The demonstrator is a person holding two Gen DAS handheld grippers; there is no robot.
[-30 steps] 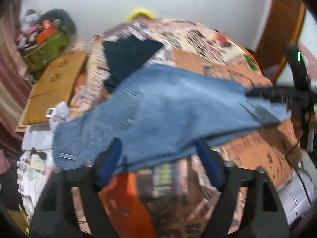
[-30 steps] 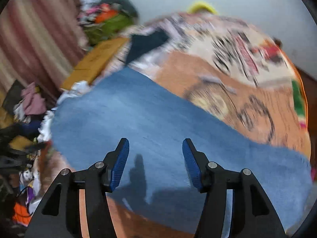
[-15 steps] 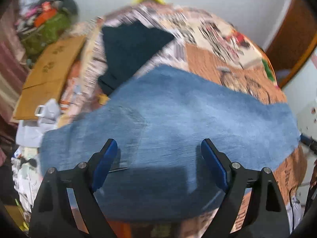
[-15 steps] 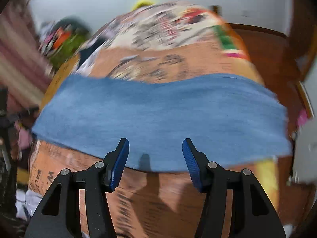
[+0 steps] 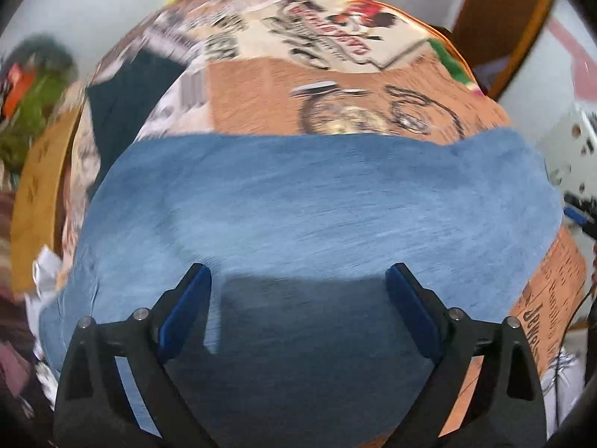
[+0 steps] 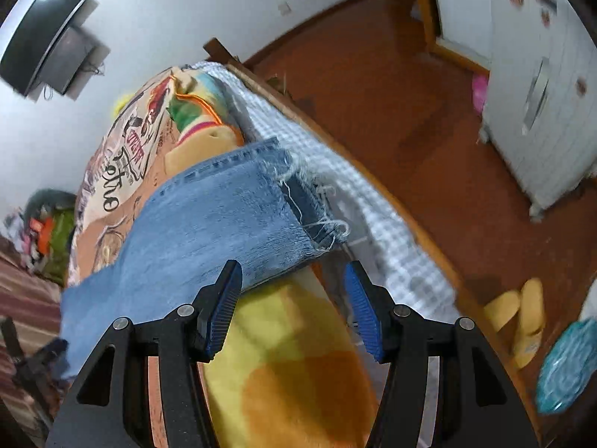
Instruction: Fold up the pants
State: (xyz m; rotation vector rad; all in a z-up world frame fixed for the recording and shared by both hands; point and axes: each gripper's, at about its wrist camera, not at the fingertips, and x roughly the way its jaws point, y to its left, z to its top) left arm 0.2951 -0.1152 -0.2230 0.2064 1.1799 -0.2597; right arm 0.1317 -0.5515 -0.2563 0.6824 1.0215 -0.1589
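The pants (image 5: pixel 317 216) are spread flat across the bed (image 5: pixel 335 93), frayed hems (image 6: pixel 309 209) seen at the bed's edge. Both the left gripper (image 5: pixel 298 298) and right gripper (image 6: pixel 293 310) are held wide open, nothing gripped. The waist end is cut off, and the left view's pretty blurred.

Faded blue pants (image 5: pixel 317 205) on an orange, cream, black-printed blanket (image 5: pixel 261 93)
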